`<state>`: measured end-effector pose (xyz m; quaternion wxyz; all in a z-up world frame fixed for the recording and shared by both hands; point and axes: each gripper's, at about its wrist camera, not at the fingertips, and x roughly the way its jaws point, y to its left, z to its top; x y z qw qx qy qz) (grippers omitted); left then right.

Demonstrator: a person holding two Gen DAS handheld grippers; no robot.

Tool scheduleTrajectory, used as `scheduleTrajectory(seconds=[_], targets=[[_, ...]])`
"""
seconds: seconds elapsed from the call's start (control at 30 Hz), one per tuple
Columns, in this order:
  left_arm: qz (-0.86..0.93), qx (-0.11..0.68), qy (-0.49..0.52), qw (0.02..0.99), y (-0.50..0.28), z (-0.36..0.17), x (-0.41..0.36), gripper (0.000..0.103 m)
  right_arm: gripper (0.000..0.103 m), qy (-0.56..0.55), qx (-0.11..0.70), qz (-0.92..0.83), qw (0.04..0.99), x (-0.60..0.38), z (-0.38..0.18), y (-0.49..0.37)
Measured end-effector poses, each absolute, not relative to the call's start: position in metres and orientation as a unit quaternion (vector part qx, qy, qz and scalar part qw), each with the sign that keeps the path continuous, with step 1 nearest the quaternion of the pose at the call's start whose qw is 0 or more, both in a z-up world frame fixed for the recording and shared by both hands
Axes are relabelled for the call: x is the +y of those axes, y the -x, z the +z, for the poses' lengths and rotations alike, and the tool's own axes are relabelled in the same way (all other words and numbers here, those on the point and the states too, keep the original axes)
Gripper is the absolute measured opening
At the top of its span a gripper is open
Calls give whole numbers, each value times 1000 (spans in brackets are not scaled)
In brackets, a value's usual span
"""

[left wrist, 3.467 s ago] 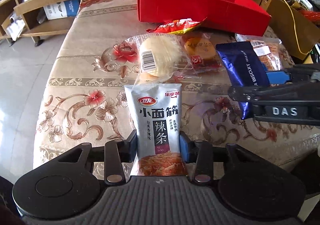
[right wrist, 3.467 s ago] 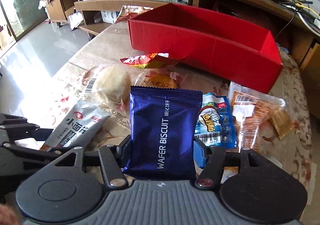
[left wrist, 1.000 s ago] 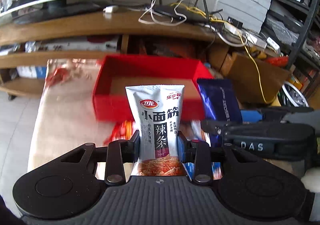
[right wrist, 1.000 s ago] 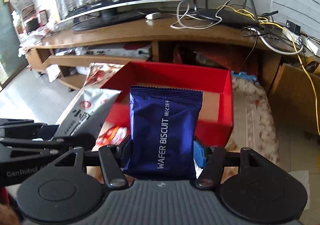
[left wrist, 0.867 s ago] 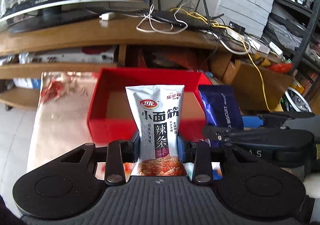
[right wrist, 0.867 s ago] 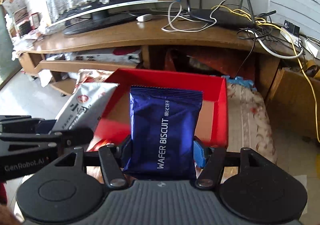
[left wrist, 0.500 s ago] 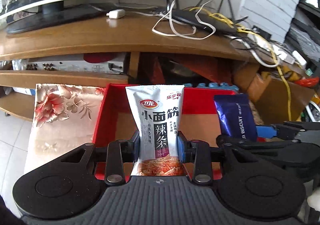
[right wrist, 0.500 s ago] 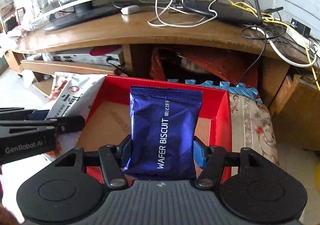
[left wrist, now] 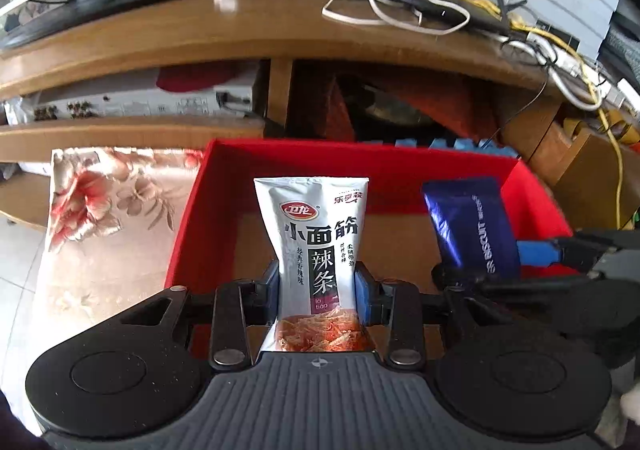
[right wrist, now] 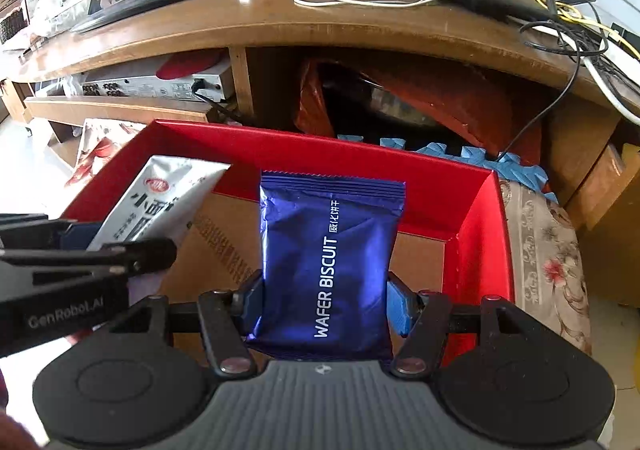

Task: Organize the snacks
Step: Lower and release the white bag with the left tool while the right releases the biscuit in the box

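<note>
My left gripper [left wrist: 317, 290] is shut on a white spicy-strip snack packet [left wrist: 314, 250] and holds it upright over the left half of the red box [left wrist: 192, 217]. My right gripper [right wrist: 326, 302] is shut on a blue wafer biscuit packet [right wrist: 326, 254] and holds it over the right half of the same box [right wrist: 486, 254]. The box has a bare cardboard floor [right wrist: 228, 246]. The blue packet [left wrist: 472, 230] and right gripper show at the right of the left wrist view; the white packet [right wrist: 160, 205] and left gripper show at the left of the right wrist view.
The box sits at the far end of a table with a floral cloth [left wrist: 100, 209]. Behind it stands a wooden TV stand [left wrist: 240, 33] with a monitor, router and cables. A brown cardboard box [left wrist: 592, 169] stands at the right.
Both grippers have carried their packets forward from the table's snack pile to above the red box. The box now fills the lower middle of both views.
</note>
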<state>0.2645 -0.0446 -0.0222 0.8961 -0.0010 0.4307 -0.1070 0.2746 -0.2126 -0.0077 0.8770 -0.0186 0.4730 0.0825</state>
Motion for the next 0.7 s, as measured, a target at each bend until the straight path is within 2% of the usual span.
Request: scheduleTrajectory(seconds=[0.2,0.5,0.7], targets=[[-103,436,7,894,-267,-27,-43,47,54,24,483,89,870,-211,-17,-279],[-99,425,1,900,-264,-21,-44,64,57,23,475,85,876,-211,-11,-277],[-102,417,3,903,-256,-9,-43,66,57,21,462,82,883,-211,3,-268]])
